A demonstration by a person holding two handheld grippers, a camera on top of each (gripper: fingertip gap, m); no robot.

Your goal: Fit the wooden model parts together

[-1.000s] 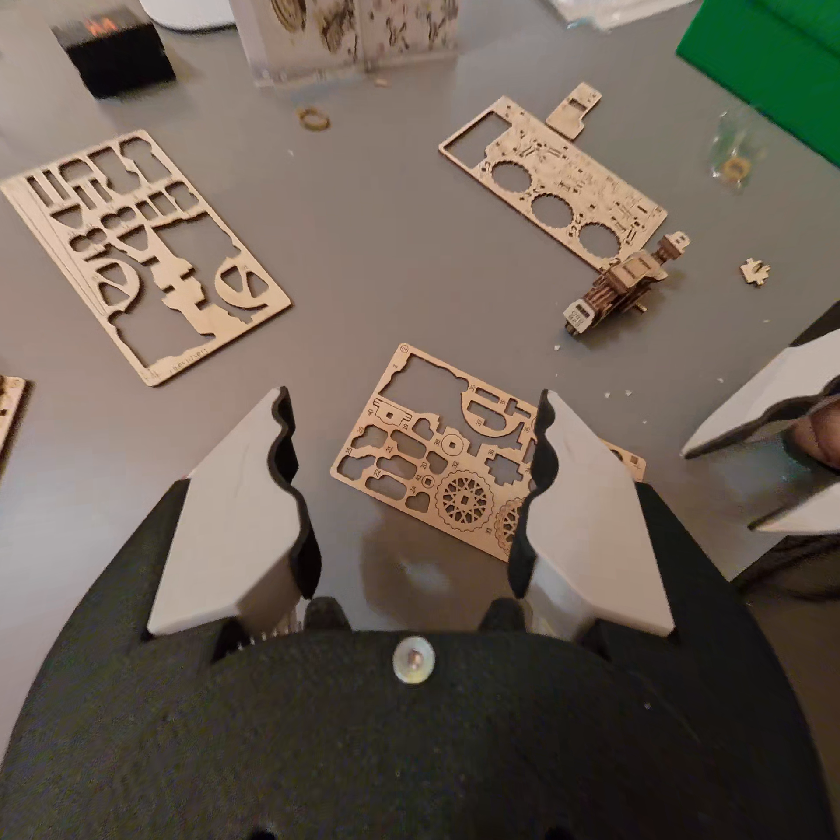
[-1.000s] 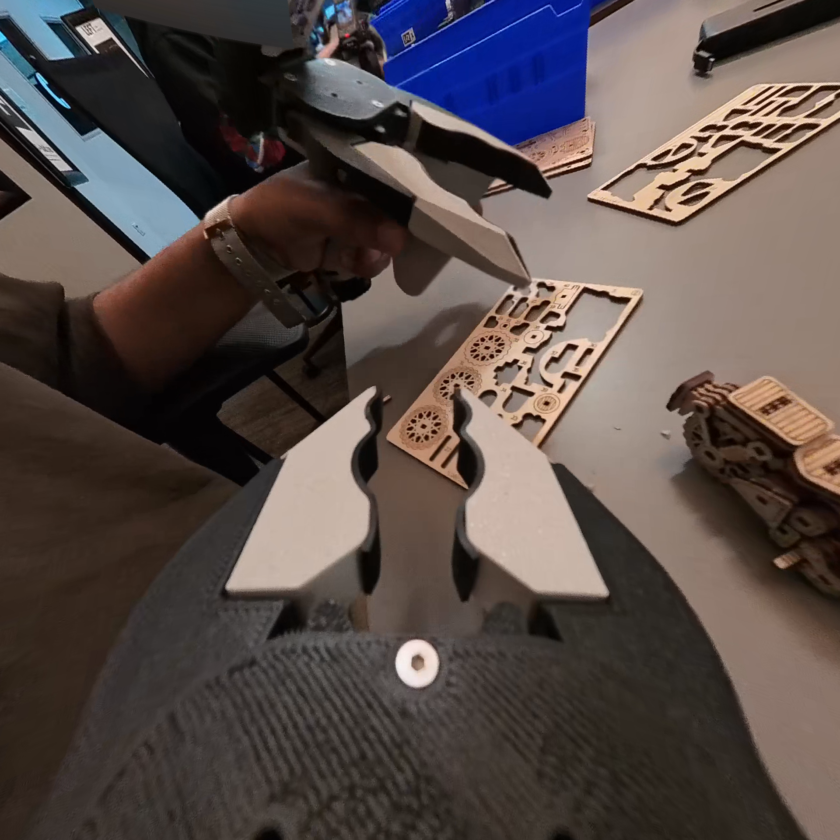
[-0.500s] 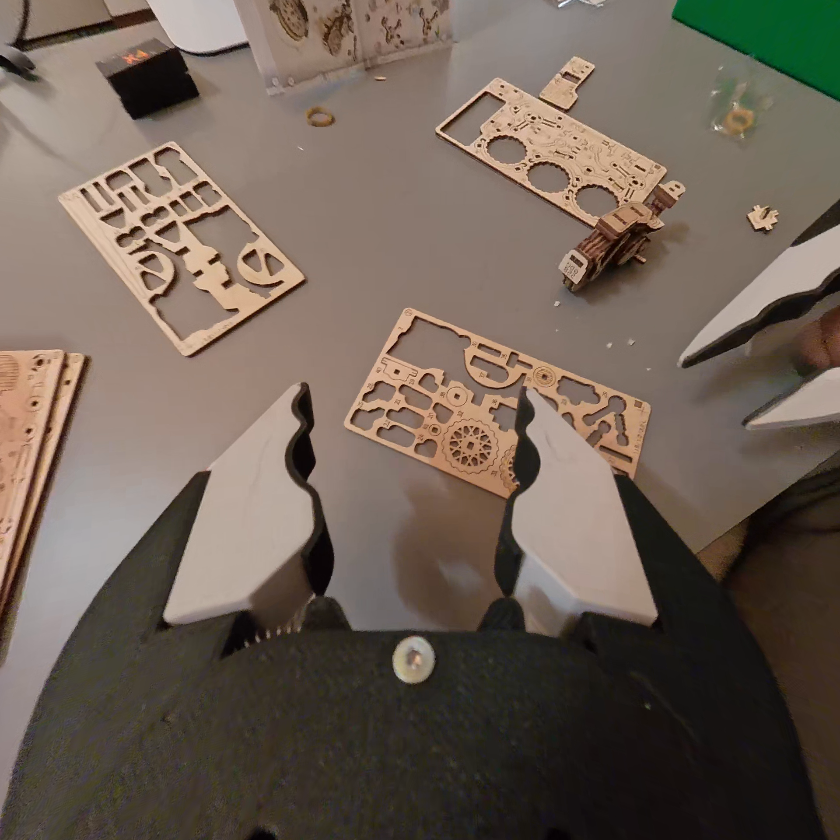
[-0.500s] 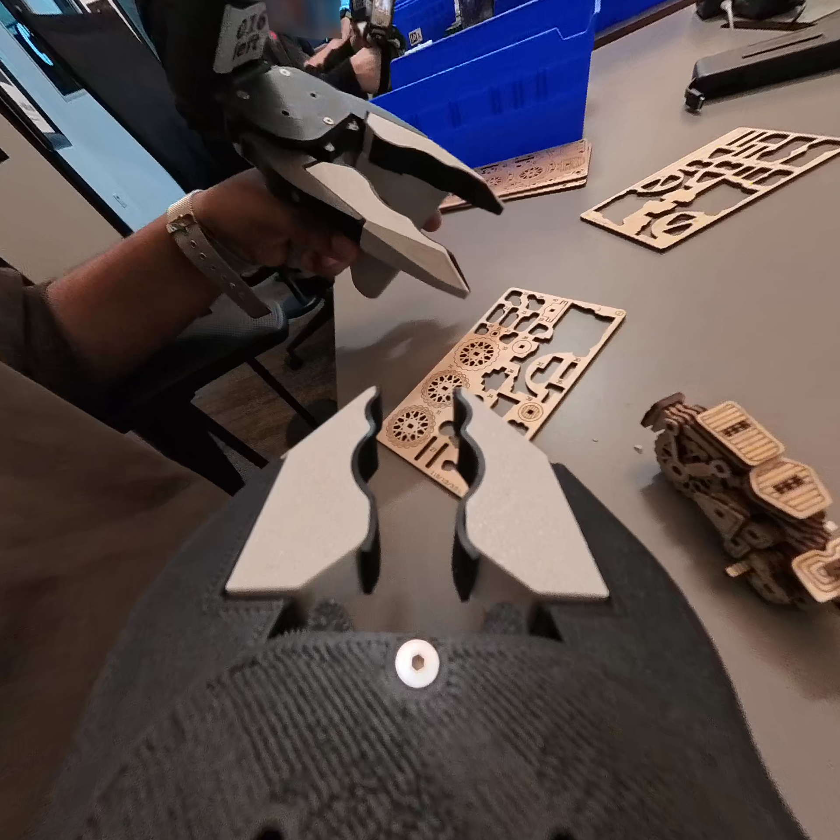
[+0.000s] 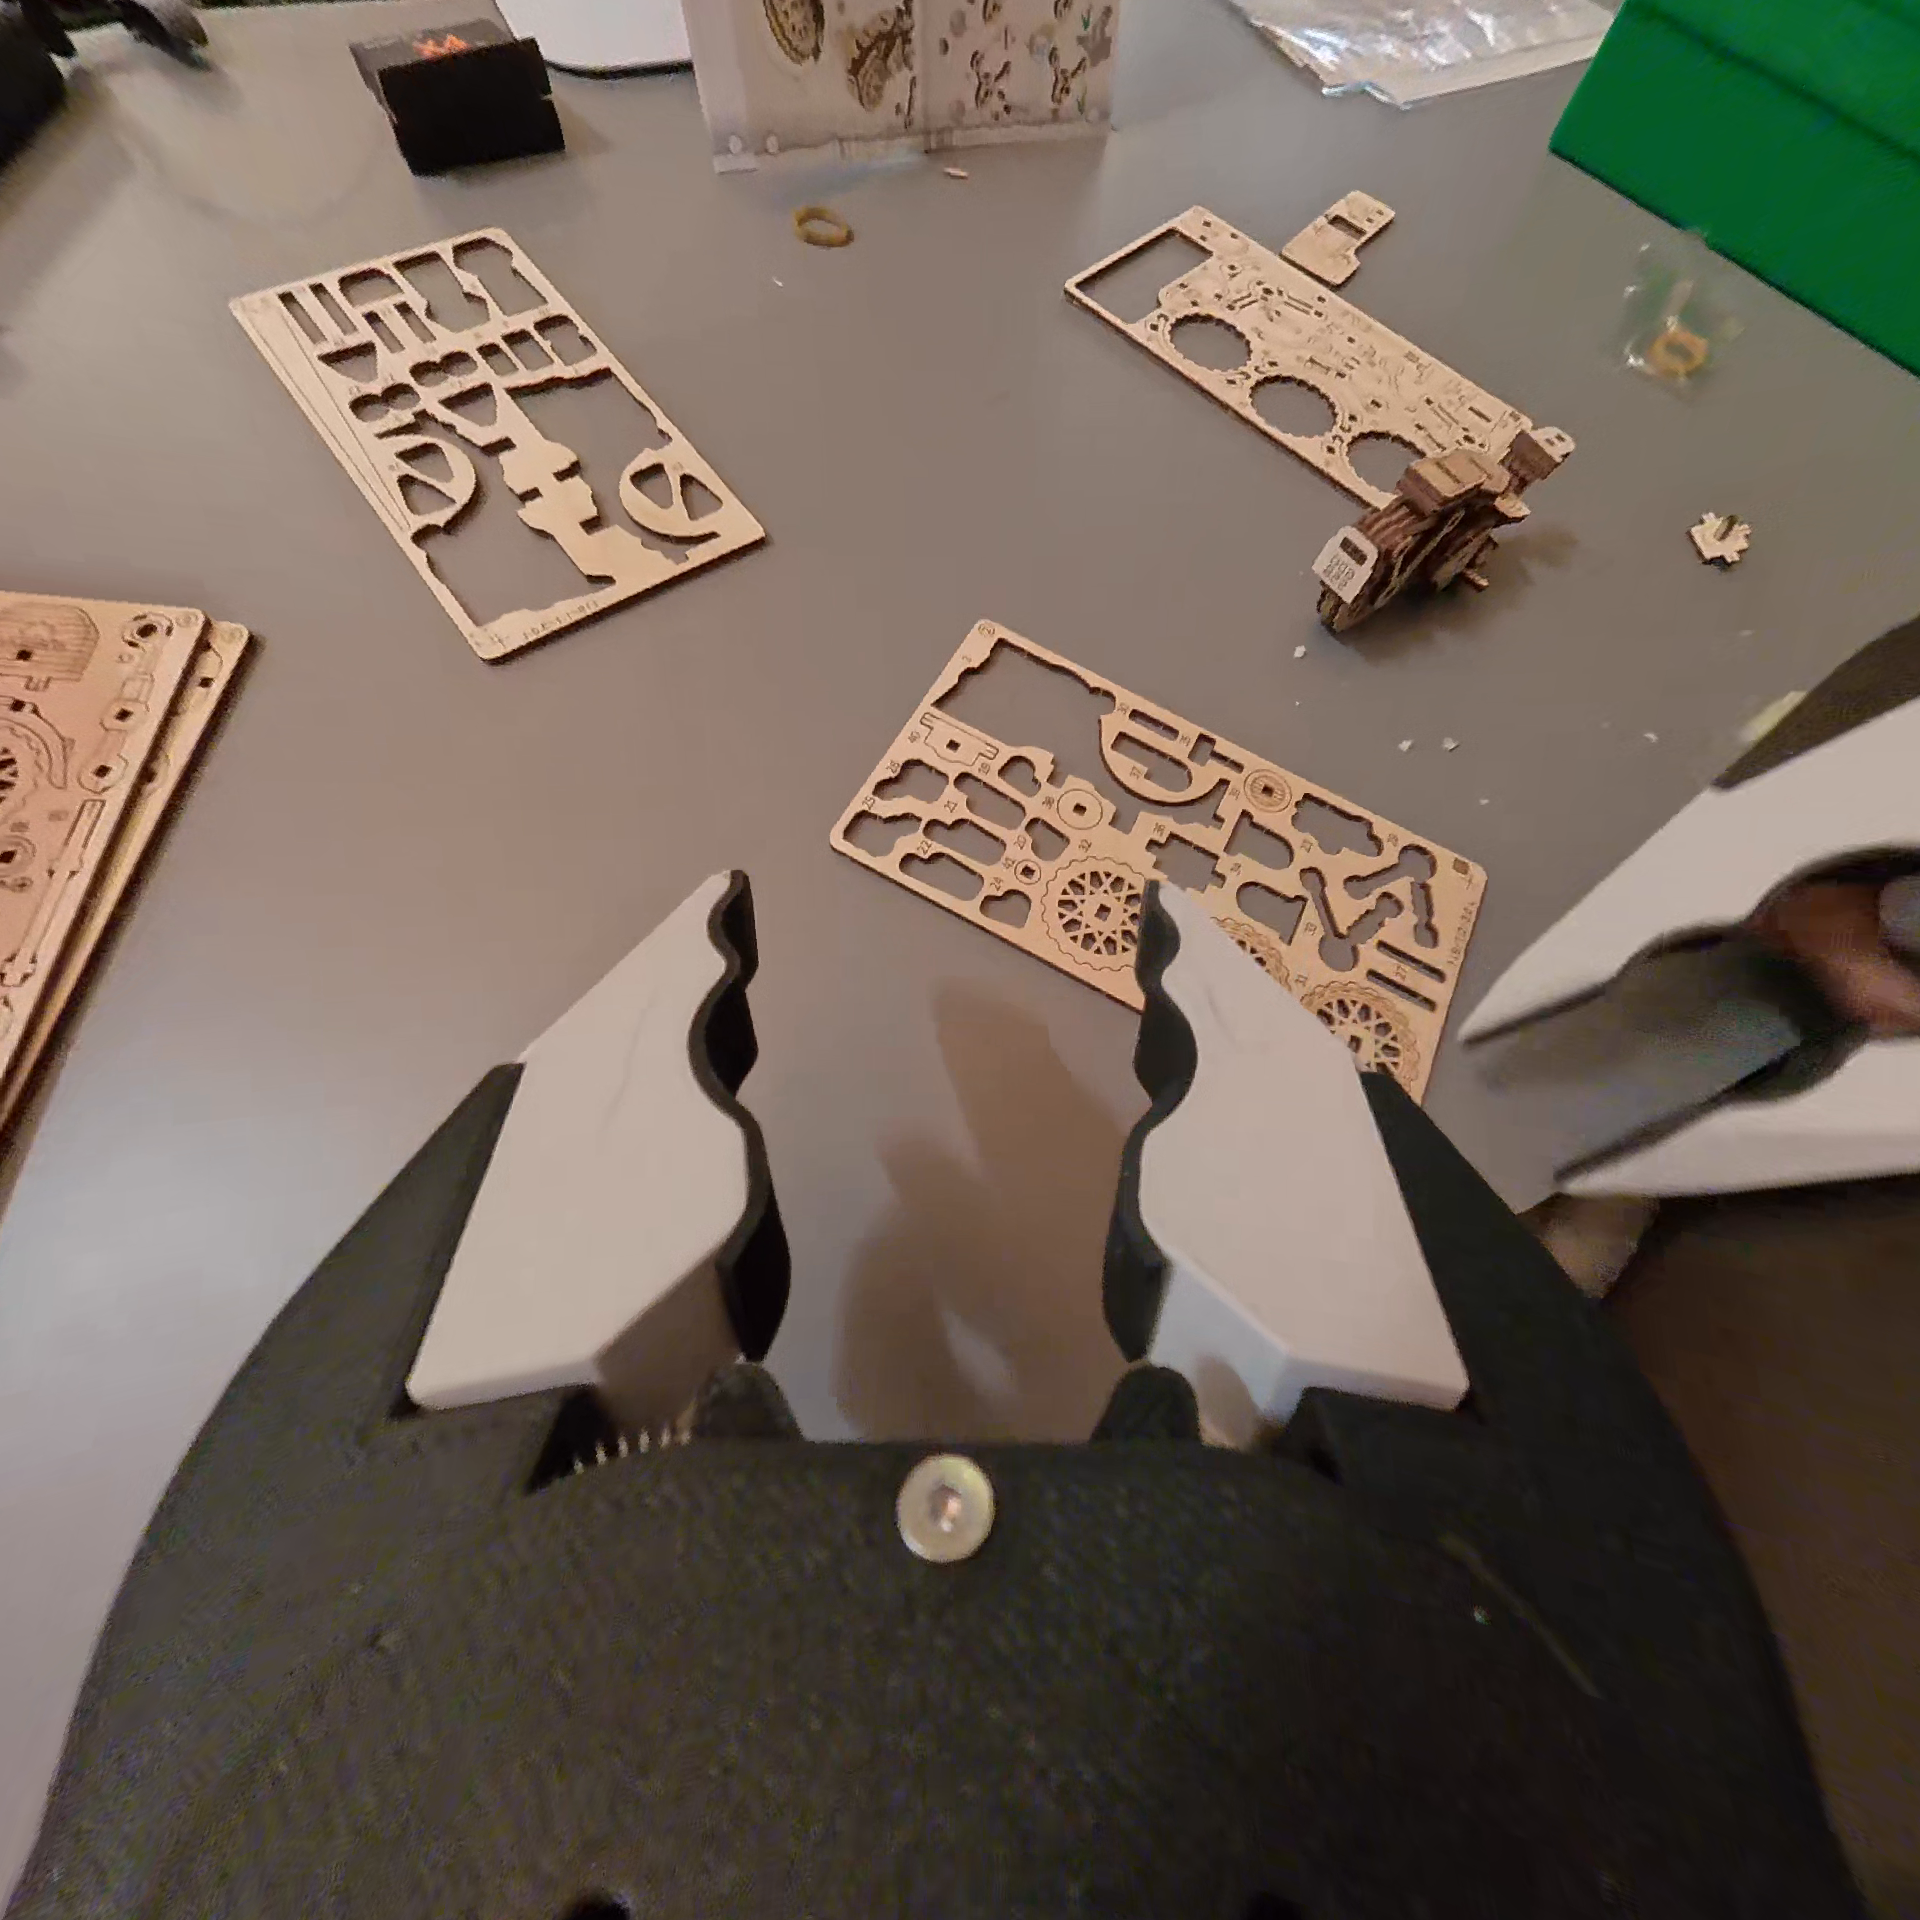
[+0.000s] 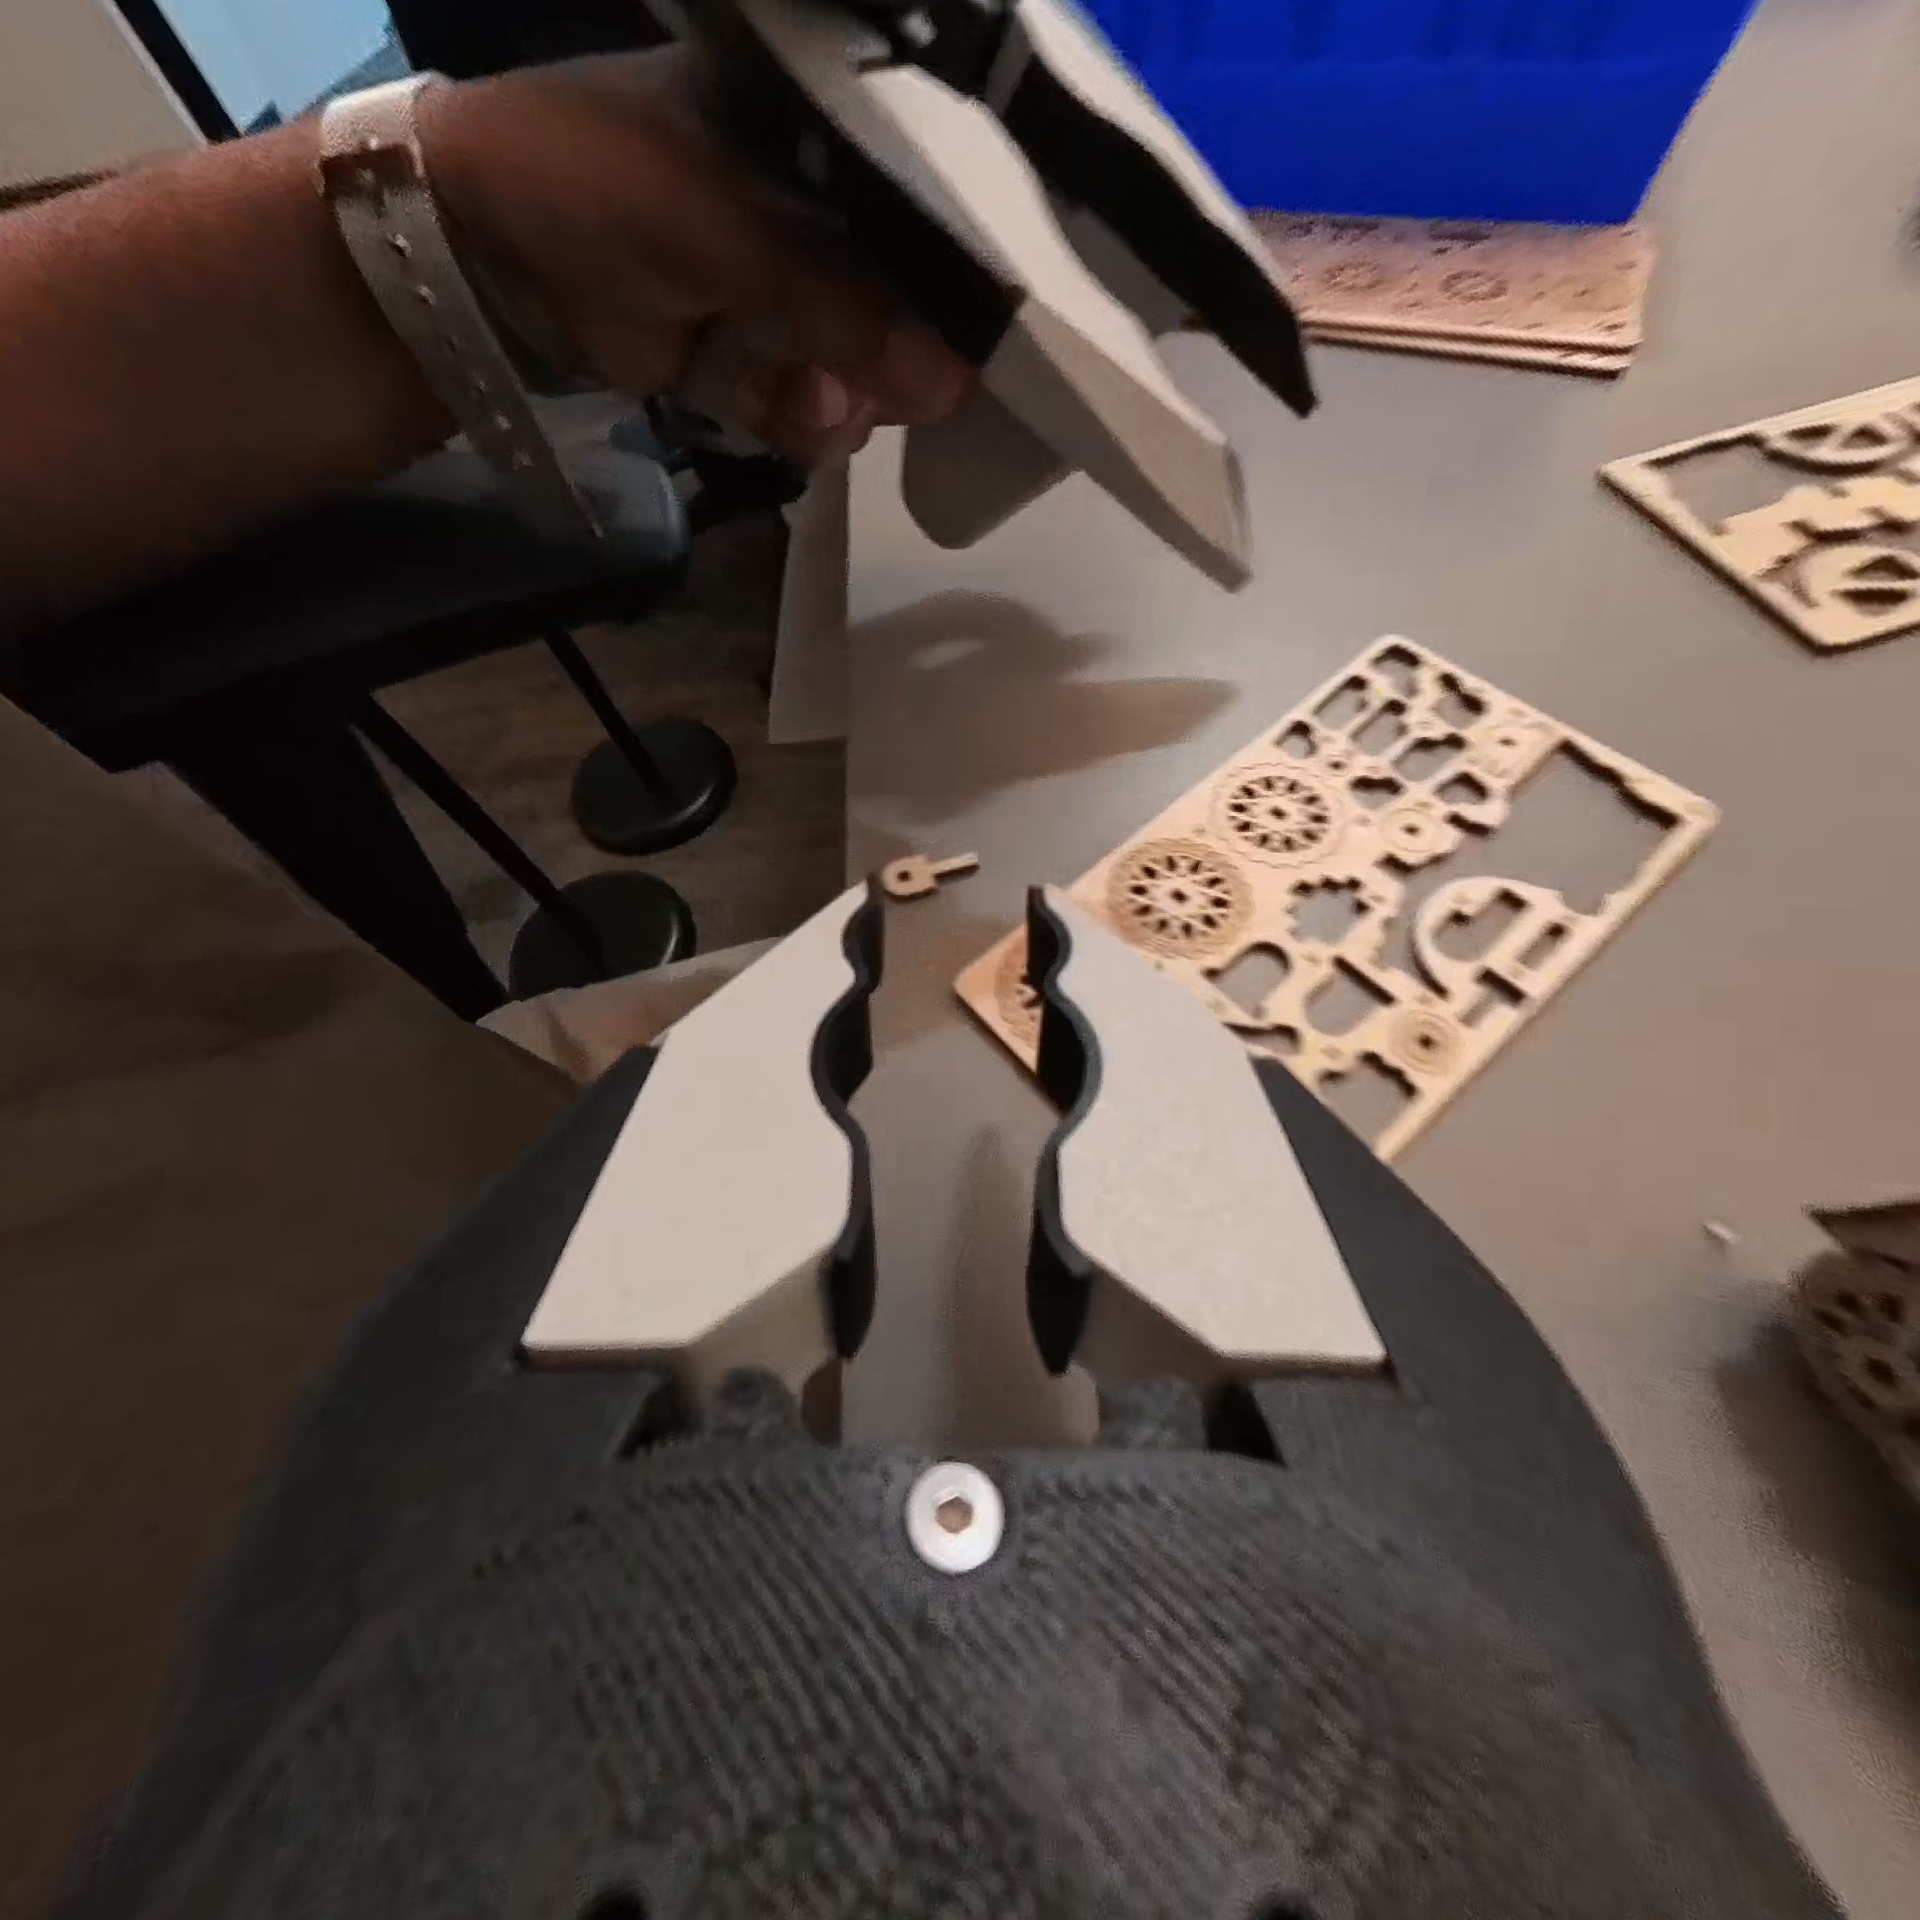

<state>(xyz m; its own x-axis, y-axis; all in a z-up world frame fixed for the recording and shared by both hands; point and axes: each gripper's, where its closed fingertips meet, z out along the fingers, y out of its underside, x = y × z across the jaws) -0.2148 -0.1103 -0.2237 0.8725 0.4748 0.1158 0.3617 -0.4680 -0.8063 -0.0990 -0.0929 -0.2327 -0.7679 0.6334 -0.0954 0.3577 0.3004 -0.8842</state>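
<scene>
From the left wrist view, my left gripper (image 5: 940,904) hung open and empty above the grey table (image 5: 883,436), its jaws spread wide. Just past its tips lay the gear sheet (image 5: 1158,842), a thin plywood card with cogwheels left in its frame and several holes where parts had gone. Farther off to the right stood the half-built model (image 5: 1429,525), well apart from the sheet. Two more cut sheets lay beyond, one to the left (image 5: 488,436) and one behind the model (image 5: 1320,348), with a stack (image 5: 94,790) at the left edge. The right gripper (image 5: 1704,997) showed blurred at the right side.

From the right wrist view, my right gripper (image 6: 956,904) held nothing, jaws parted by a narrow gap. A small key-shaped piece (image 6: 928,871) lay loose on the table just ahead of its tips, beside the gear sheet (image 6: 1351,914). The model (image 6: 1860,1320) was only a blurred edge at the right.

I judged these parts very light, stiff and brittle, apt to snap at their thin necks. I would have pinched the little piece across its flat faces by the round head, gently, and taken the model by its solid body, not its protruding bits.
</scene>
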